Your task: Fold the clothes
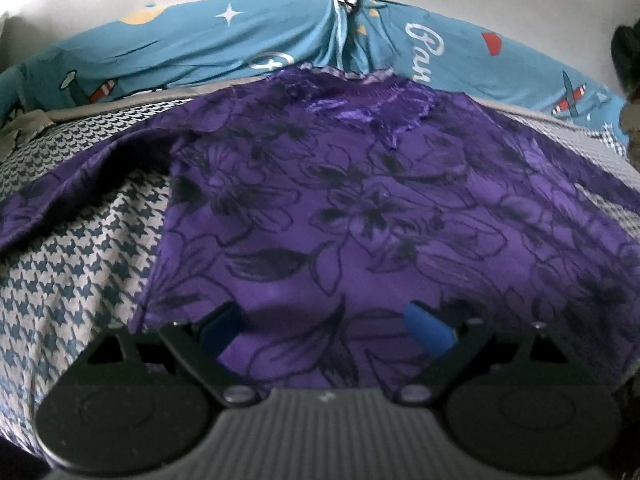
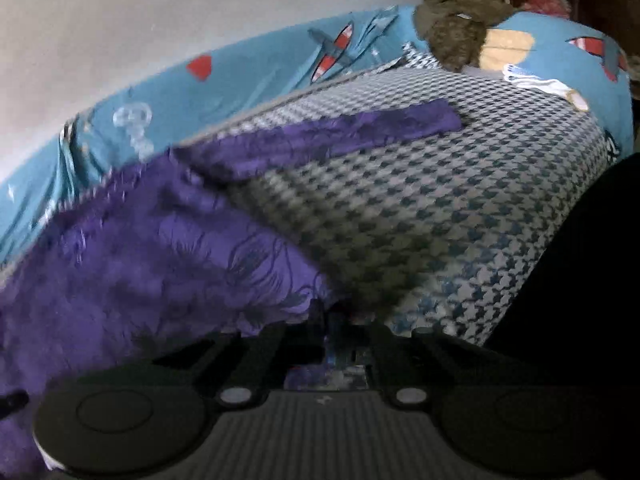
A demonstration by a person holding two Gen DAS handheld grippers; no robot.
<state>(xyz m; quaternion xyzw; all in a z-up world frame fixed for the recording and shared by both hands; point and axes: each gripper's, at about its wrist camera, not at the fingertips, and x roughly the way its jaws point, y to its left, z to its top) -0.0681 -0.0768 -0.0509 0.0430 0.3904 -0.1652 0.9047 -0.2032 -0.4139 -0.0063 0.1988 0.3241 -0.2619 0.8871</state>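
Right gripper fingers are pinched closed on the near edge of the purple floral garment, which spreads from there toward ten o'clock across the houndstooth bed cover. Left gripper hovers spread wide over cloth, gripping nothing.

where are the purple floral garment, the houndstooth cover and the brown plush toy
purple floral garment (image 1: 360,208), left wrist view, middle of its spread front
houndstooth cover (image 2: 440,200), right wrist view, bare patch right of the garment
brown plush toy (image 2: 456,28), right wrist view, its fuzzy body
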